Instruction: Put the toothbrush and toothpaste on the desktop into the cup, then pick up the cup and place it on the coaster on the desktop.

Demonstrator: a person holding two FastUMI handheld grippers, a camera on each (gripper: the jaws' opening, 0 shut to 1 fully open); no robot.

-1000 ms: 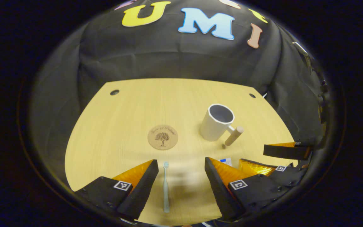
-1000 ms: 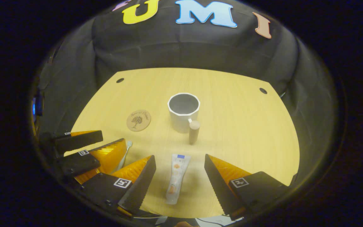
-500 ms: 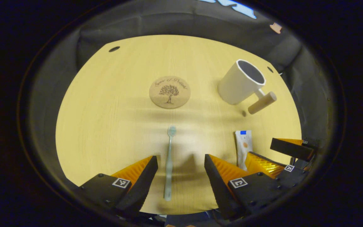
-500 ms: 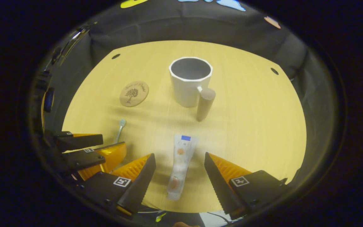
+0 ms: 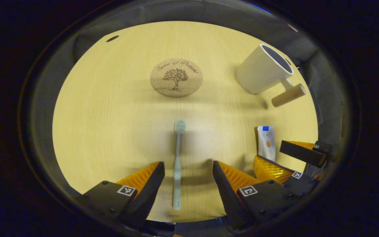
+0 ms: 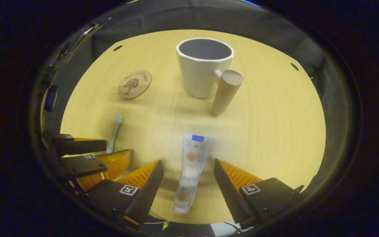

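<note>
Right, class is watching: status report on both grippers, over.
Left gripper open astride toothbrush. Right gripper open astride toothpaste. Cup empty, unobstructed.

Pale wood-grain desktop (image 6: 268, 131), smooth, with a soft sheen. Beside the cup (image 6: 202, 70), a round coaster (image 5: 176, 77) of cork-like look, matt and finely speckled, dark tree print on its face. Cup itself white, matt like unglazed ceramic, faceted at the rim; its handle (image 6: 224, 92) a plain wooden peg, smooth and dull. In front of the cup, a toothpaste (image 6: 189, 171) tube of glossy plastic, faintly shiny along its length. Left of it, a toothbrush (image 5: 177, 164) of pale, slightly translucent plastic. Behind the cup, black cloth wall (image 6: 163, 19), matt and creased.
</note>
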